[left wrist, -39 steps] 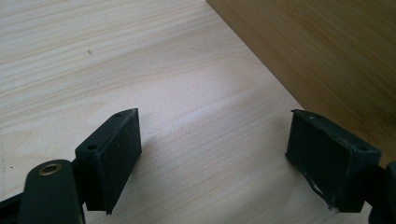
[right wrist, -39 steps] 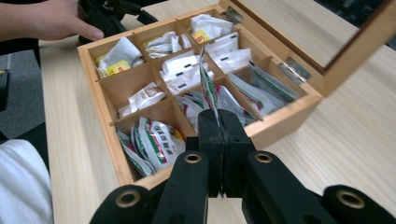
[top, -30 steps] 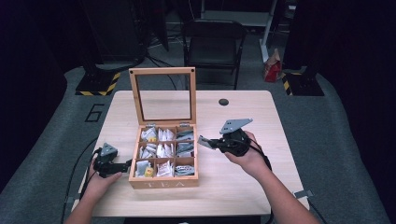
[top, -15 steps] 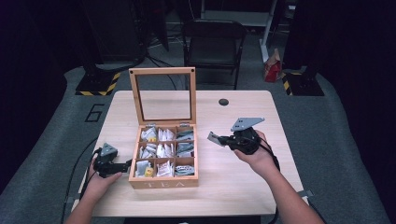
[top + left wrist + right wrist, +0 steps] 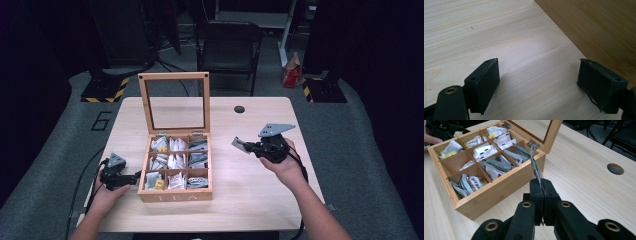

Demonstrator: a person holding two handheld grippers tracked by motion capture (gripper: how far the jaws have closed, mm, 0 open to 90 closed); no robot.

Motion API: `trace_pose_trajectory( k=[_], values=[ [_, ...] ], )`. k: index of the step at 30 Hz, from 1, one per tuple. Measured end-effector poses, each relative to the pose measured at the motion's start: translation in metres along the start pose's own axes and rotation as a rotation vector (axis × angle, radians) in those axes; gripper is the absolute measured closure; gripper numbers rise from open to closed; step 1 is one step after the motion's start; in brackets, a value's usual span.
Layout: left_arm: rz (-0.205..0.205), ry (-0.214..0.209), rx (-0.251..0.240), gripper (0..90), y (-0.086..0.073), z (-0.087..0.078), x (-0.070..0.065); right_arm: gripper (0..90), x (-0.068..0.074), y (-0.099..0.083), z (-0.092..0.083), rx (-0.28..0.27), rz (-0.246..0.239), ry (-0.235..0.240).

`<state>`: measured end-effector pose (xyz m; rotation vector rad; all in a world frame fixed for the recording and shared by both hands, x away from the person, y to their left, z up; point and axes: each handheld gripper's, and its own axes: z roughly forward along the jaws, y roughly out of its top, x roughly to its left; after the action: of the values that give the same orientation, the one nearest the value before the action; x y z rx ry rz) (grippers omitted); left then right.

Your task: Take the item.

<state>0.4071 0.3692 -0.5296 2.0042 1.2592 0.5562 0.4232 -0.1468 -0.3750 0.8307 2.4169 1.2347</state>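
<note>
From the high view, my right gripper sits over bare tabletop to the right of the open wooden tea box with nine compartments and a glass-paned lid, jaws pinched on a flat foil tea sachet with green and red print. My left gripper rests on the pale wooden table, just beside the box's left wall. I judge the step in hand to be carrying the sachet away from the box to set it down, so I should keep the pinch firm, lower the sachet flat and part the jaws only once it lies on the wood. Against the two earlier high views, my right hand has travelled rightwards, away from the box, and the sachet has come with it; my left hand and the box have stayed put.

In the left gripper view my jaws stand wide apart with nothing between them, low over the table, the box's side wall close by at upper right. Keeping this hand beside the box should stop it sliding.

In the right gripper view my jaws are shut tight on the lower edge of the sachet, which stands upright and edge-on above them. The box lies beyond and to the left, sachets in most compartments, and a round cable hole shows in the table at right.
</note>
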Motion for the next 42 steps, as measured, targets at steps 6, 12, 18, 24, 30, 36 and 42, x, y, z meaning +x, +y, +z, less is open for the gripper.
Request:
trace_pose_trajectory(
  k=[6,12,18,24,30,36,42],
  values=[
    [-0.001,0.0,0.0,17.4,0.0,0.0,0.0,88.9,-0.005,-0.004,-0.004,0.002,0.011,-0.014],
    [-0.001,0.0,0.0,17.5,0.0,0.0,0.0,88.9,-0.01,-0.009,-0.007,-0.002,0.017,-0.034],
    [0.0,0.0,0.001,17.5,0.0,0.0,0.0,88.9,-0.014,-0.016,-0.009,0.009,0.035,-0.059],
    [0.0,0.0,0.001,17.4,0.0,0.0,0.0,88.8,-0.018,-0.023,-0.01,0.01,0.051,-0.074],
    [0.0,0.001,-0.002,17.5,0.0,0.0,0.0,88.8,-0.024,-0.031,-0.014,0.013,0.065,-0.09],
    [0.004,0.0,0.001,17.5,0.0,0.0,0.0,88.6,-0.028,-0.036,-0.017,0.01,0.074,-0.111],
    [0.004,0.0,0.001,17.4,0.0,0.0,0.0,88.5,-0.028,-0.044,-0.012,0.027,0.077,-0.135]
  ],
)
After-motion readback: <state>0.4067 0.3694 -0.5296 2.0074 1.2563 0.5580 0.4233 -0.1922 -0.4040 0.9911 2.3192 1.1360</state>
